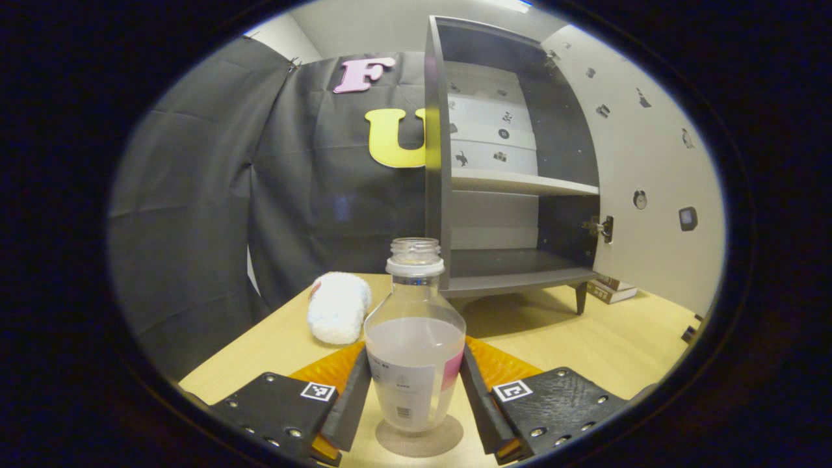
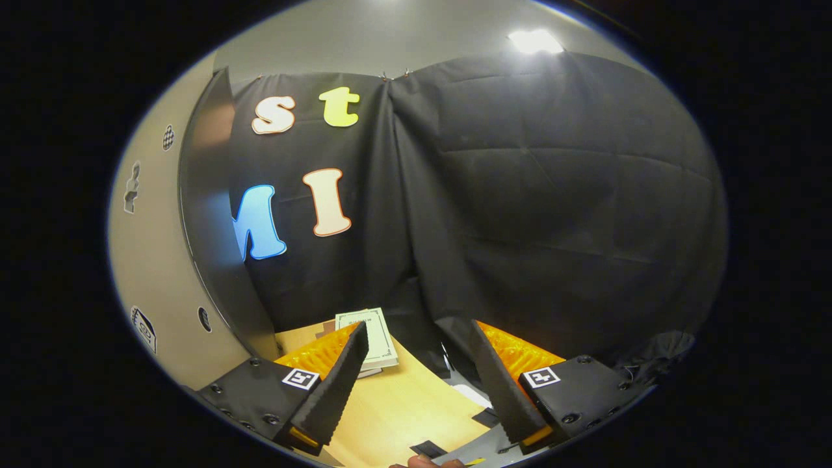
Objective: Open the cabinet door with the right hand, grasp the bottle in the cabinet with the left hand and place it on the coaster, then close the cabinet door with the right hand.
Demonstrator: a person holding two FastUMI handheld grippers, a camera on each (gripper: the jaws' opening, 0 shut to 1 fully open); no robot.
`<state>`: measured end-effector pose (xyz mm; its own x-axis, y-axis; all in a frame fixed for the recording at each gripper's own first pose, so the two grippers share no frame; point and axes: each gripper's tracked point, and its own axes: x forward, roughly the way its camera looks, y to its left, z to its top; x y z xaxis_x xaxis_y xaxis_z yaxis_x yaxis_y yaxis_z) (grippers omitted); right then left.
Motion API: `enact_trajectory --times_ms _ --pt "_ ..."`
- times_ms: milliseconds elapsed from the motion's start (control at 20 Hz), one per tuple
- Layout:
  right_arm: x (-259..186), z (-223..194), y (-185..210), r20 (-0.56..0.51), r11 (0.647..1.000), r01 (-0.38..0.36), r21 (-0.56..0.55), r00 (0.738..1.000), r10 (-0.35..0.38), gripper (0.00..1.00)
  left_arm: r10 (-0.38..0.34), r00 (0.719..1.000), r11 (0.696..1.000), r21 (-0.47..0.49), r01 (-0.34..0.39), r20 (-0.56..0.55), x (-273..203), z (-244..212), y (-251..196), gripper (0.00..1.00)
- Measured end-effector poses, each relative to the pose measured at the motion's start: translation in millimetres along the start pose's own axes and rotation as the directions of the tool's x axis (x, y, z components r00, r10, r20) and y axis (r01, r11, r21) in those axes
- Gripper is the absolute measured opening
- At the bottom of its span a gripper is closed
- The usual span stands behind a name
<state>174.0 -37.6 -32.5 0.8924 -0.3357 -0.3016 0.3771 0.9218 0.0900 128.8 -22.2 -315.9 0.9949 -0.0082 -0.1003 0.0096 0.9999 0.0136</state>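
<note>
Bottle (image 1: 415, 338) on coaster (image 1: 419, 437), clamped by left tool (image 1: 416, 396); right tool (image 2: 416, 383) agape.

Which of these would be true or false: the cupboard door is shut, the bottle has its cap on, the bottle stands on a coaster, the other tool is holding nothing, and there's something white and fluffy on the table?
1. The cabinet door is shut. False: it stands swung wide open, and the shelves inside look bare.
2. The bottle has its cap on. False: its neck is open, with no cap.
3. The bottle stands on the coaster. True: it is upright on the round coaster, between the fingers of the left gripper.
4. The right gripper holds nothing. True: its fingers are spread, with only table between them.
5. A white fluffy thing lies on the table. True: it lies left of the bottle.
</note>
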Motion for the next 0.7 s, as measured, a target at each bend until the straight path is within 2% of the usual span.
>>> enact_trajectory --times_ms 350,500,550,700 --pt "-11.7 -5.3 -20.4 -0.021 0.997 0.068 0.040 0.997 -0.068 0.98 0.002 1.000 1.000 -0.023 -0.003 -0.027 -5.1 -39.6 4.7 0.73" --pt "-15.2 -13.3 -19.7 -0.038 0.997 0.069 0.035 0.997 -0.067 0.98 -0.015 1.000 0.999 -0.037 0.014 -0.024 -10.9 -47.3 2.4 0.75" --pt "-16.6 -13.5 -20.3 -0.032 0.997 0.073 0.039 0.997 -0.072 0.98 -0.028 0.999 0.999 -0.035 0.027 -0.032 -13.1 -50.5 -0.1 0.71" --pt "-17.0 -11.9 -17.4 -0.016 0.995 0.073 0.068 0.997 -0.072 0.98 -0.038 0.998 0.999 -0.035 0.036 -0.049 -17.3 -53.6 0.4 0.76"
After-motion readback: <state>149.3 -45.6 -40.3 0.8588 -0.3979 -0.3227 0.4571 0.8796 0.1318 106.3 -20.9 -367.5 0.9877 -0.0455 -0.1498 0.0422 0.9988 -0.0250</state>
